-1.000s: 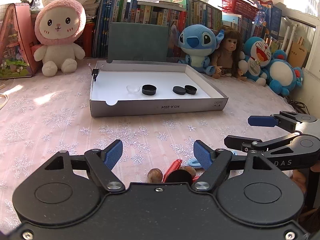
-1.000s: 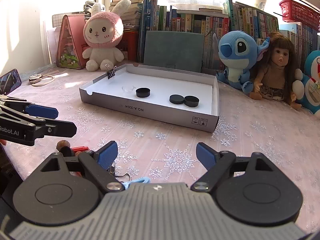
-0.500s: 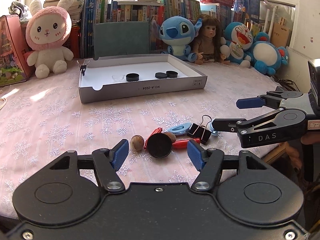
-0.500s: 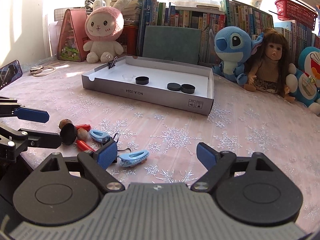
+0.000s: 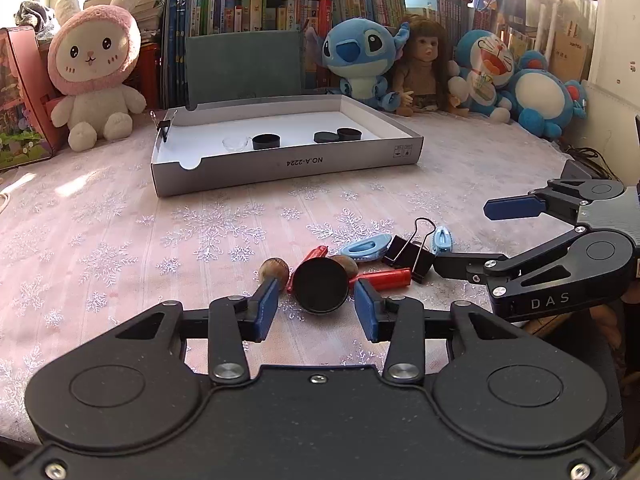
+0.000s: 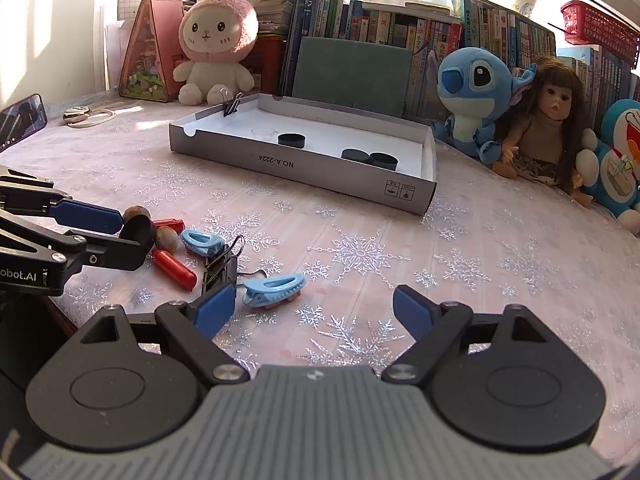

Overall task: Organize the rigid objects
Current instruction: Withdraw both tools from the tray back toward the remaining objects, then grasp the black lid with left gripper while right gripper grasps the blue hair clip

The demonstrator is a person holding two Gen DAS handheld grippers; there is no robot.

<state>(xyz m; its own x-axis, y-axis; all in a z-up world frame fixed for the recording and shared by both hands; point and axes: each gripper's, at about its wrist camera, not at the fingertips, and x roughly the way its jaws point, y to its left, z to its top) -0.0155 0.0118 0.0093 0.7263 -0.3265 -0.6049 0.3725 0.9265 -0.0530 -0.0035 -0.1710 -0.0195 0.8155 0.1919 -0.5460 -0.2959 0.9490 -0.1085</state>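
Observation:
A pile of small things lies near the table's front edge. In it, a black round cap (image 5: 320, 286) stands on edge between the blue pads of my left gripper (image 5: 316, 308). The jaws are closing, with a small gap still on each side of the cap. Around it lie two brown nuts (image 5: 274, 270), red cylinders (image 5: 384, 280), two blue hair clips (image 5: 366, 246) and a black binder clip (image 5: 408, 254). My right gripper (image 6: 314, 308) is open and holds nothing, with one blue hair clip (image 6: 274, 290) just beyond its left finger. The grey box-lid tray (image 5: 288, 164) holds three black caps (image 5: 266, 142) and a clear dish (image 5: 236, 144).
Plush toys (image 5: 94, 68), a doll (image 5: 422, 68) and rows of books (image 5: 248, 12) line the back of the table. A binder clip (image 5: 164, 126) is clipped to the tray's left corner. A phone (image 6: 20, 120) and scissors (image 6: 84, 114) lie at the far left.
The left jaws have narrowed around the black cap. Both grippers have sunk and drawn back, so the pile that their bodies hid now lies in view.

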